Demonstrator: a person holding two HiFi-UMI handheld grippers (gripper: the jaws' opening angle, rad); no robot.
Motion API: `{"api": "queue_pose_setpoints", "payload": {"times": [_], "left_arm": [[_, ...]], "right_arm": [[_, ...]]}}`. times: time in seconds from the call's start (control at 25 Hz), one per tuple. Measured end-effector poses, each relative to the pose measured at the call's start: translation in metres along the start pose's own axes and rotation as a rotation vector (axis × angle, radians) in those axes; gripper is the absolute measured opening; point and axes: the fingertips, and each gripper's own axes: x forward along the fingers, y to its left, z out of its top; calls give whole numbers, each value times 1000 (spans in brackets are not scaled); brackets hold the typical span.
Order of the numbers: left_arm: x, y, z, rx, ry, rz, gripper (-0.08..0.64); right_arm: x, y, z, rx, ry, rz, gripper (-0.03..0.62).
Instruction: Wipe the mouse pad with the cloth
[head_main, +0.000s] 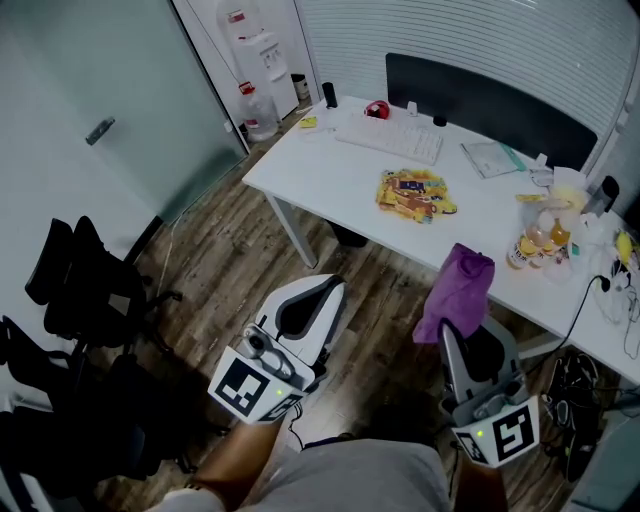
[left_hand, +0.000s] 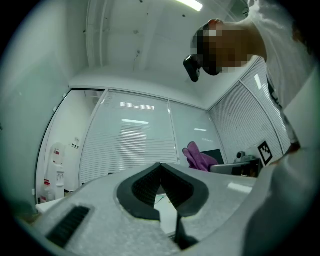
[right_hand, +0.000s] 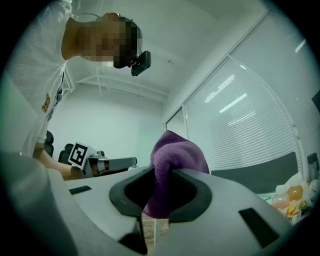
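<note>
Left gripper (head_main: 318, 292): white shell, black ribbed inner pads, grey lens housing.
Right gripper (head_main: 462, 345): pale grey shell, black pads.
Marker cubes (head_main: 250, 385): white, black square patterns, a small green light on each.
Clothing: light grey short-sleeved shirt (head_main: 350, 478).

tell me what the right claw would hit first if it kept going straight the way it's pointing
Most likely the near edge of the white table, the cloth in the right claw arriving first. Only floor lies between. Height is unclear, so it could pass above.
</note>
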Motion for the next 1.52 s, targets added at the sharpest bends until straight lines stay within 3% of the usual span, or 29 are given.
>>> {"api": "queue_pose_setpoints", "payload": {"times": [0.72,1.52], "left_arm": [[114,29,-38,39,26,76,17],[162,74,-64,45,25,86,17]], "right_arm": [[35,-131,-24,13,7,40,71],[82,-173,-36,-11,11,48,71]]}}
